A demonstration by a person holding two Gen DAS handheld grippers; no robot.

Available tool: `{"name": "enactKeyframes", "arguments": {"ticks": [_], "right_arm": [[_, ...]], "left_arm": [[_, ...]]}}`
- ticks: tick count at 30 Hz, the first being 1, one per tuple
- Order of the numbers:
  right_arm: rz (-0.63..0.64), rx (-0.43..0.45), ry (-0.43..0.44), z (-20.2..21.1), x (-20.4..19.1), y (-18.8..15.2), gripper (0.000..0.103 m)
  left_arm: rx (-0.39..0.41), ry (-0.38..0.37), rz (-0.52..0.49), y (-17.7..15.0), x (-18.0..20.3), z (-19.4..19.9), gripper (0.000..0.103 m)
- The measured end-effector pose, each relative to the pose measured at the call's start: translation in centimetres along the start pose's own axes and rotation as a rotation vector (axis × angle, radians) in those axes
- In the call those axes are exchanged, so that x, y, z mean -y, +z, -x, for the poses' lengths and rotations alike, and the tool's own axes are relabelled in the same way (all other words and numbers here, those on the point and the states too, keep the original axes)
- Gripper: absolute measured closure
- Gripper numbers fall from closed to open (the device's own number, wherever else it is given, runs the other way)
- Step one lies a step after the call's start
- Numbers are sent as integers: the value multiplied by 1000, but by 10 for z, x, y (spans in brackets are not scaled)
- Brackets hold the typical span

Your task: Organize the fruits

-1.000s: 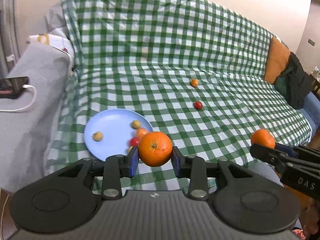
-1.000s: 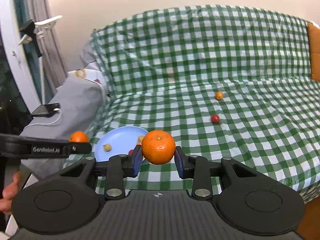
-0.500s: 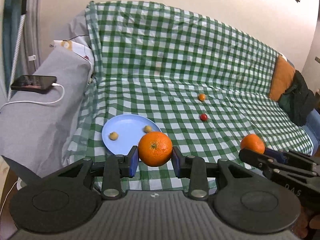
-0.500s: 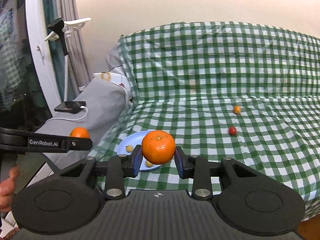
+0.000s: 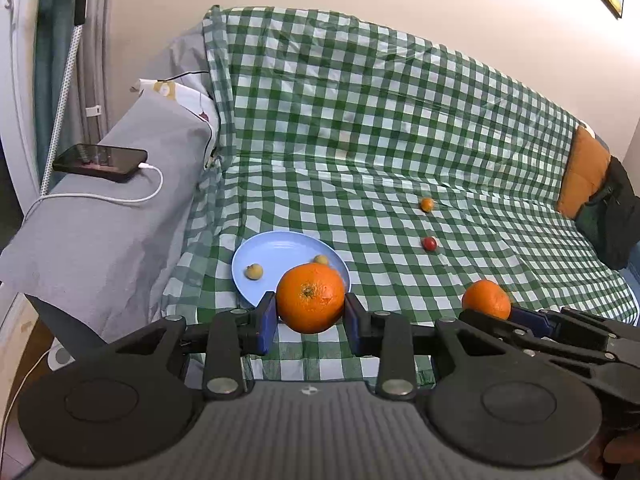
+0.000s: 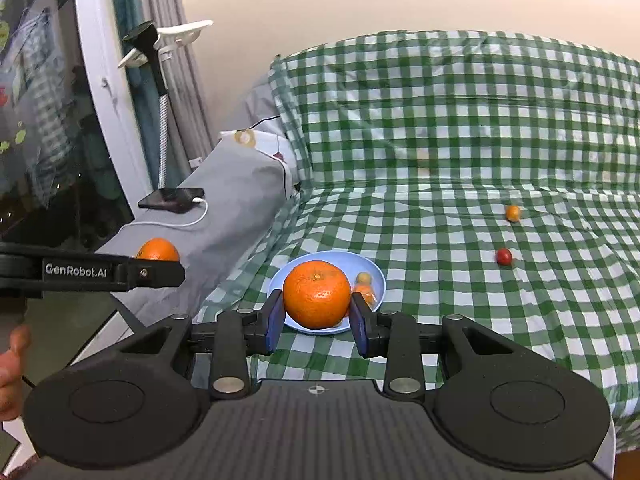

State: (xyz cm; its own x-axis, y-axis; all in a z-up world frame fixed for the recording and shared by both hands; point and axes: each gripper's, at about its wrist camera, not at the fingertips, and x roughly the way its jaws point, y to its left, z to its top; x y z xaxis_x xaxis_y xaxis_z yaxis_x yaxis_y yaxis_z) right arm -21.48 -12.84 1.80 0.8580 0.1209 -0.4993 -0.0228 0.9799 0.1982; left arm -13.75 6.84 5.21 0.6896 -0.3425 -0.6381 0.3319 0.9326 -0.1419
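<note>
Your left hand-held gripper (image 5: pixel 310 318) clamps one orange (image 5: pixel 310 298) between its blue pads, and your right hand-held gripper (image 6: pixel 316 318) grips a second orange (image 6: pixel 317 294). Both hang above a blue plate (image 5: pixel 280 252) of small fruit on the green-checked sofa cover (image 5: pixel 380 128).

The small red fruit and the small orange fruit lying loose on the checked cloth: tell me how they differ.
The small round red fruit is deep red; the small round orange fruit is orange-yellow. The red one lies nearer the round blue plate; the orange one lies farther back, towards the sofa's backrest. Both rest loose on the green-and-white checked cloth, outside the plate, apart from each other and similar in size.
</note>
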Motion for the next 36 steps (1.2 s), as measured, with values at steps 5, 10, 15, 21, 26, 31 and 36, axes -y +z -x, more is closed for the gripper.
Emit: {"name": "enactKeyframes", "arguments": {"ticks": [5,10,15,21,26,31,36], "right_arm": [[16,-13,-10,-7,-2,2,67],[8,-46,-23,-20,-1,0,67],[16,-78,-36,-34,-2,2,67],[20,-98,-29,-56,-3,10,67],[27,-107,-25,-75,-1,14,67],[18,-135,-28,-97,7,15,67],[11,-160,-35,-121,15,16,67]], "left_arm": [[-18,-5,4,2,-5,-11,65],[-29,-2,14,6,-11,-22,65],[-12,3,20,17,-19,-33,65],[-3,15,22,34,-27,-51,65],[-34,18,2,43,-26,-74,64],[-62,16,-5,49,-26,-98,64],[-121,36,-12,57,-27,-130,64]]}}
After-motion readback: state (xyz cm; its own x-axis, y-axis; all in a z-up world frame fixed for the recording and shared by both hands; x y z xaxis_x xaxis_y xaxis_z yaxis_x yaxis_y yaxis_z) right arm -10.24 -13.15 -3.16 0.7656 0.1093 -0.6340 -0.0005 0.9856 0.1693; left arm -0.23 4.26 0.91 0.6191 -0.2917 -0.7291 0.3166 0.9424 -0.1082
